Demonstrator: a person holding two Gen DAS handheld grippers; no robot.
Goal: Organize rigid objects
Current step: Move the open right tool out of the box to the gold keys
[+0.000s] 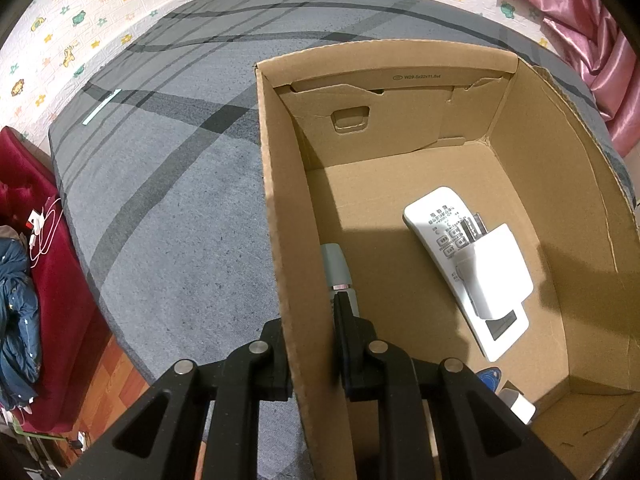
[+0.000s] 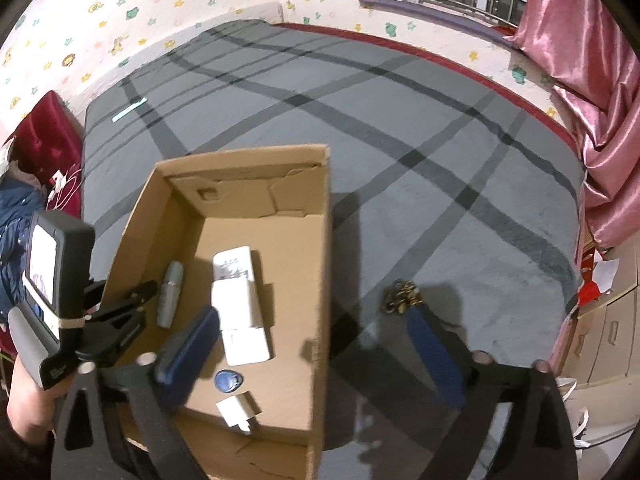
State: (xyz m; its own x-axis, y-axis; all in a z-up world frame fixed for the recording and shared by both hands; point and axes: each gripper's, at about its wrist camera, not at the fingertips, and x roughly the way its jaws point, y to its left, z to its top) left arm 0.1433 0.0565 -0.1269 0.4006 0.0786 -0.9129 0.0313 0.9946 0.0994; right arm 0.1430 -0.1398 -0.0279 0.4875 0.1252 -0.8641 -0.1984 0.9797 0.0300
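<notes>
An open cardboard box (image 1: 520, 152) (image 2: 320, 240) sits on a grey striped bed. Inside lie a white remote (image 1: 440, 224) (image 2: 232, 266), a white box-shaped item (image 1: 496, 268) (image 2: 236, 304) on top of it, a grey-green tube (image 1: 338, 268) (image 2: 170, 294), a blue round item (image 2: 228, 381) and a white charger plug (image 2: 238, 410). My left gripper (image 1: 310, 320) is shut on the box's left wall, one finger inside and one outside; it shows in the right wrist view (image 2: 132, 300). My right gripper (image 2: 312, 320) is open above the box's right wall. A bunch of brass keys (image 2: 402, 298) lies on the bed by its right finger.
A red headboard (image 1: 52, 280) with a dark blue jacket (image 1: 16, 308) and white cables is at the left. Pink curtains (image 2: 592, 80) hang at the right. Patterned wallpaper (image 2: 120, 12) lines the far side. Drawers (image 2: 600, 328) stand at the right edge.
</notes>
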